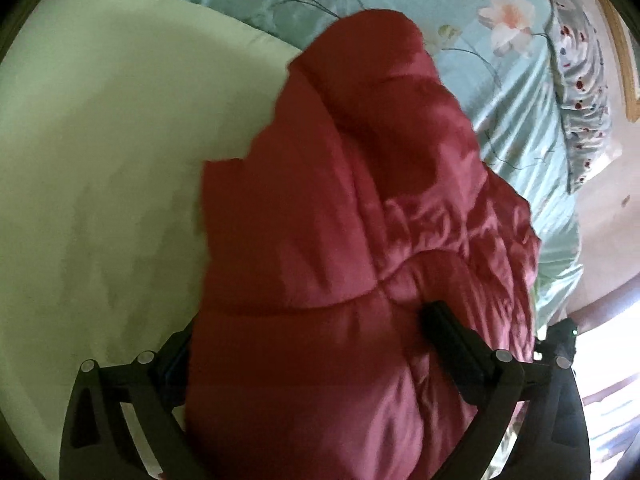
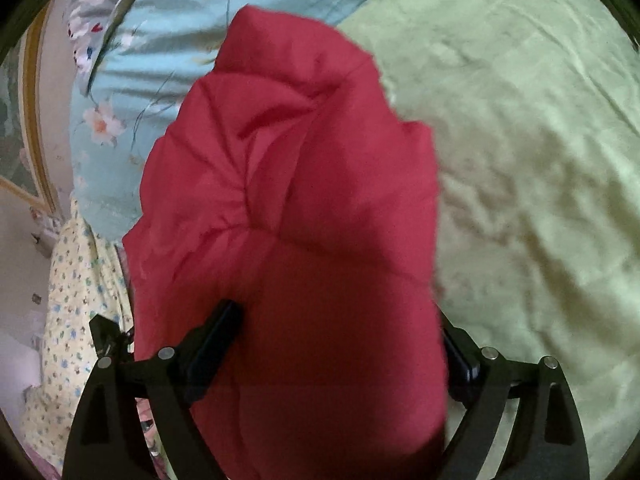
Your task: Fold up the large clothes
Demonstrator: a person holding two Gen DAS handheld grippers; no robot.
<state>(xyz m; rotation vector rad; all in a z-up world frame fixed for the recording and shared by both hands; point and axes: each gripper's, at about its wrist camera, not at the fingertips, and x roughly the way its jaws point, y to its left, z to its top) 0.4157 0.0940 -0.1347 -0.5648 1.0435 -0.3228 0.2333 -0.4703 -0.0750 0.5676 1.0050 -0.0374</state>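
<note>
The red padded jacket (image 1: 344, 216) fills the middle of both my wrist views, bunched and running from the bottom edge toward the upper centre. It lies over a pale green sheet (image 1: 100, 152), which takes the left of the left view and the right of the right view. My left gripper (image 1: 304, 344) stands spread wide with jacket bulk between its fingers; I cannot tell whether the pads press it. My right gripper (image 2: 340, 340) is the same. Beyond lies a teal floral bedspread (image 1: 516, 120).
</note>
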